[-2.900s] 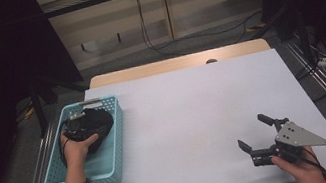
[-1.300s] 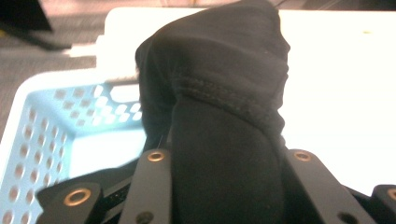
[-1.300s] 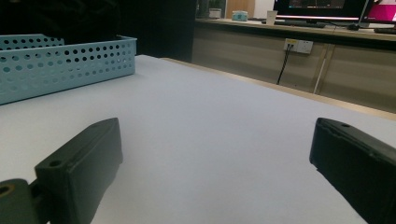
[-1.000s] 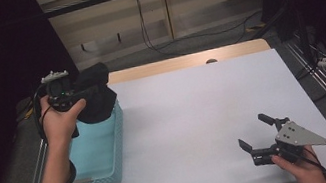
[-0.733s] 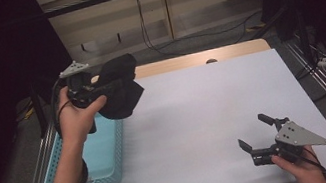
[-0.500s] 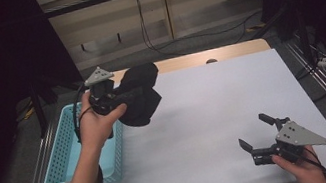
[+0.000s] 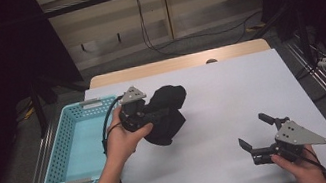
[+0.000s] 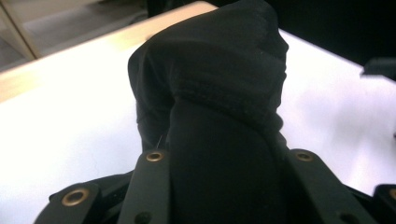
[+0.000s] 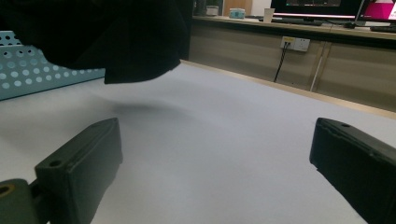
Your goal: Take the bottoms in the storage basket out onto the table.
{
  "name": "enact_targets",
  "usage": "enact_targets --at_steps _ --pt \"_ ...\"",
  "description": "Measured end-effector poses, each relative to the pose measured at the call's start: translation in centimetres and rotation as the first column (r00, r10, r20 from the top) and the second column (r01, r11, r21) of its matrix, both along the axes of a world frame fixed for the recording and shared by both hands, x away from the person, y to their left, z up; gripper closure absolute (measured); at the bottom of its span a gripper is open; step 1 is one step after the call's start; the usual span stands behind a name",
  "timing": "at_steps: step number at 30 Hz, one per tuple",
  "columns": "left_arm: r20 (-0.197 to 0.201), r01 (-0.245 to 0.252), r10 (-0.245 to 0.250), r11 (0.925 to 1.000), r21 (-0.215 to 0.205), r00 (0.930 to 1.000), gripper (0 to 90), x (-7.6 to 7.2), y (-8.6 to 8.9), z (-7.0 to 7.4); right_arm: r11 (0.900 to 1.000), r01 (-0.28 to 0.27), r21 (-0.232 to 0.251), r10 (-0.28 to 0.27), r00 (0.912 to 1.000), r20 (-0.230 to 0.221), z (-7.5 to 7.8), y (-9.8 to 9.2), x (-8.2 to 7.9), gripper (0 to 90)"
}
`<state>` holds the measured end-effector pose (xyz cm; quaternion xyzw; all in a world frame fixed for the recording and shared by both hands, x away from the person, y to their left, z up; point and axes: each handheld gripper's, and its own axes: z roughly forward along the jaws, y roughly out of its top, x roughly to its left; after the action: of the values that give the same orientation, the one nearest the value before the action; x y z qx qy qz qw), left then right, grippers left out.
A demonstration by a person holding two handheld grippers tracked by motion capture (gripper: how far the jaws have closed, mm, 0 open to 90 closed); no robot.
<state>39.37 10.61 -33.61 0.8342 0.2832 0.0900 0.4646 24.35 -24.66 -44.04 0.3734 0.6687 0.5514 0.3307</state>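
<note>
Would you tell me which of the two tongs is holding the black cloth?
The left tongs, beside the blue basket, are clamped on the black cloth. The right tongs stand open with nothing between them, low over the white table.

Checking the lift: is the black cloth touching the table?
Apart. In the right gripper view the black cloth hangs above the table, with a gap and shadow beneath its lower edge.

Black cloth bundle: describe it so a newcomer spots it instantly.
Start at the white table, then the light blue basket at its left edge. Just right of the basket, the left gripper clamps a crumpled black cloth bundle, the one soft, dark thing over the tabletop.
</note>
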Motion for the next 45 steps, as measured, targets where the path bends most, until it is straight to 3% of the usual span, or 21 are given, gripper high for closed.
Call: enact_targets --at_steps 4,11,21,28,32,35,36,37,40,42,45 --pt "-0.021 0.039 -0.039 0.9993 -0.002 0.999 65.9 -0.7 -1.1 -1.3 1.0 -0.003 0.001 0.003 1.0 0.001 0.0 0.0 0.0 1.5" --pt "-0.032 0.112 -0.111 0.9932 0.031 0.9933 65.5 -2.0 -3.3 -3.9 1.0 0.002 0.002 -0.002 1.0 0.0 0.0 0.0 0.0 1.5" --pt "-0.062 0.179 -0.176 0.9834 0.033 0.9823 64.6 -2.9 -5.1 -5.5 1.0 0.016 0.004 -0.016 0.9999 -0.003 -0.1 -0.2 0.1 1.5" --pt "-0.082 0.211 -0.208 0.9771 0.028 0.9747 61.3 -3.2 -5.8 -7.4 1.0 0.023 0.004 -0.023 0.9997 -0.003 -0.1 -0.2 0.1 1.5" --pt "-0.079 0.216 -0.214 0.9761 0.023 0.9737 53.8 -3.3 -5.6 -8.1 1.0 0.023 0.002 -0.023 0.9997 -0.001 0.0 -0.1 0.2 1.5" --pt "-0.067 0.209 -0.207 0.9775 0.026 0.976 34.9 -3.1 -5.5 -8.0 1.0 0.02 -0.003 -0.02 0.9998 -0.007 -0.1 0.0 0.3 1.5" --pt "-0.06 0.203 -0.201 0.9789 0.026 0.9778 23.3 -3.0 -5.4 -7.9 1.0 0.018 -0.004 -0.018 0.9998 -0.005 -0.1 0.0 0.3 1.5" --pt "-0.053 0.19 -0.189 0.9816 0.014 0.9805 19.7 -2.9 -5.2 -7.8 1.0 0.018 -0.004 -0.018 0.9998 -0.003 0.0 0.0 0.3 1.5" --pt "-0.058 0.166 -0.166 0.9861 -0.014 0.9844 16.0 -2.8 -4.6 -7.5 1.0 0.016 -0.009 -0.016 0.9999 -0.001 0.0 0.0 0.2 1.5" --pt "-0.042 0.157 -0.157 0.9875 -0.005 0.9866 14.4 -2.8 -4.3 -7.4 1.0 0.011 -0.013 -0.011 0.9999 -0.001 0.0 0.0 0.1 1.5" --pt "-0.049 0.14 -0.141 0.99 -0.016 0.9888 12.0 -2.8 -3.8 -7.3 1.0 0.01 -0.015 -0.01 1.0 -0.001 0.0 0.1 0.1 1.4"
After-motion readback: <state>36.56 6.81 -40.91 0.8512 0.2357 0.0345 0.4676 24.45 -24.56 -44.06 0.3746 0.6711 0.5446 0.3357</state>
